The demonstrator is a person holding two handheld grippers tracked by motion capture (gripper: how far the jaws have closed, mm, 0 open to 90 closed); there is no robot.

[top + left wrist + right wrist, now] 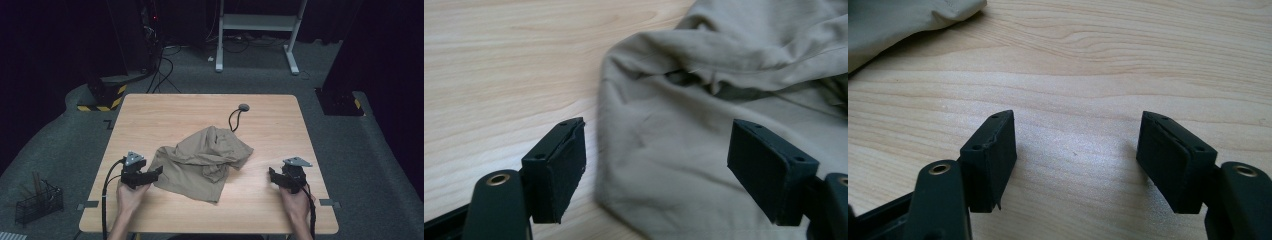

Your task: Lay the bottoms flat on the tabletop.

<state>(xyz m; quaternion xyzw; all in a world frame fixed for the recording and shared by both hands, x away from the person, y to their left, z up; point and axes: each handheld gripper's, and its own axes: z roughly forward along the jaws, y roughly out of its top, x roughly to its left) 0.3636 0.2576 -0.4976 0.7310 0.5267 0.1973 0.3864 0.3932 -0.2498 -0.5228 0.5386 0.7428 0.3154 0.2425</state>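
Unlabelled tan garment (202, 161) on wooden table (280, 125), left gripper (159, 172) and right gripper (272, 173) fingers both spread wide, empty.

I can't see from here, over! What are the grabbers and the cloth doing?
Left gripper open at tan cloth's edge. Right gripper open over bare table. Cloth crumpled, untouched. Black cable beyond it.

Grey carpet floor (60, 145) (dark surroundings), white desk frame (257, 22) behind.

left black two-jaw tool (156, 172): grey three-cornered plate on top, black cable trailing | right black two-jaw tool (272, 175): same plate and cable | jaws: flat rectangular black pads, small screw holes, brass-ringed pivots | forearms: bare, no sleeves
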